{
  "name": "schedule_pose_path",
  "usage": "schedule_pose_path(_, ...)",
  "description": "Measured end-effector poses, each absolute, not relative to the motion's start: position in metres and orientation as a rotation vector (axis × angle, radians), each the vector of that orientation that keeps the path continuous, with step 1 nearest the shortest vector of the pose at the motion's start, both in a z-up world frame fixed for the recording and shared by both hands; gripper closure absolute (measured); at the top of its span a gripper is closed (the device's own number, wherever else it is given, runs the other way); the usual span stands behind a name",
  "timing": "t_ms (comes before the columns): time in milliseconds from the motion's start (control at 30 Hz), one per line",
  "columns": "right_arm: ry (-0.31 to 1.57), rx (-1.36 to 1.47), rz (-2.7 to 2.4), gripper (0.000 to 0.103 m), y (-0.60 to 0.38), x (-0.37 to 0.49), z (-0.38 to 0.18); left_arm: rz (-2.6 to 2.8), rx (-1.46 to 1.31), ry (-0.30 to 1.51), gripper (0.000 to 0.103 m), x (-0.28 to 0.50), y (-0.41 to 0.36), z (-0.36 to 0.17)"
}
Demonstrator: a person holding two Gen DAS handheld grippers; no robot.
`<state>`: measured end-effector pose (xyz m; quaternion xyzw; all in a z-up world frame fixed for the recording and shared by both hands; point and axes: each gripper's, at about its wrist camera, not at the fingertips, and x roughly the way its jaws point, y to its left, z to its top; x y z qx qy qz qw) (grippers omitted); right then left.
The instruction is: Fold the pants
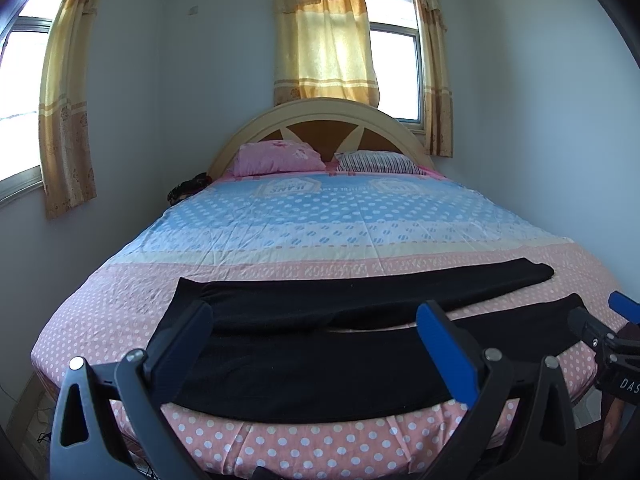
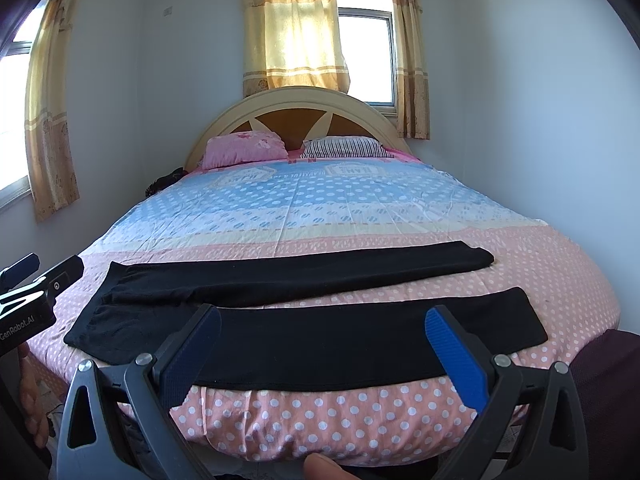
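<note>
Your black pants are laid out flat across the foot of the bed, waistband off to your left, both legs running out to your right. The legs lie apart, with a strip of the pink dotted sheet showing between them. The near leg sits right along the bed's front edge.

Both tools are empty and spread wide. The left tool hovers in front of the waist and seat end, and the right tool hovers over the middle of the near leg. Neither is touching fabric as far as I can tell.

My guess is the first fold comes next, laying one leg on top of the other. To do it cleanly:

- Grab the near leg at two spots along its front edge, left tool near the crotch end and right tool out by the cuff. Right now the right tool looks too central for that, so slide it further right.
- Pinch only that one leg, not the sheet underneath. The fabric looks thin and stretchy, so it'll bunch if you dig in.
- Lift both ends together and carry them away from you evenly, so the far leg gets covered edge to edge.
- Watch the far leg's angle: it's slightly skewed, so match the cuffs.
</note>
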<state>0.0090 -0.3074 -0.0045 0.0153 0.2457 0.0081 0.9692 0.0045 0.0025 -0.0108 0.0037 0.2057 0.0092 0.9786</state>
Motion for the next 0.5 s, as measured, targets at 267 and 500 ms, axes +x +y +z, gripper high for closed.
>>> schedule_pose_path(267,0.504,0.025,0.018,0.001,-0.3056,0.0110,-0.0038,0.020,0.005,0.419,0.000,0.0076,0.0038,-0.0114)
schedule_pose_path(500,0.510,0.026,0.017,0.001,-0.3057,0.0131,-0.0068,0.022,0.003,0.424,0.000,0.0097,0.0053,-0.0142)
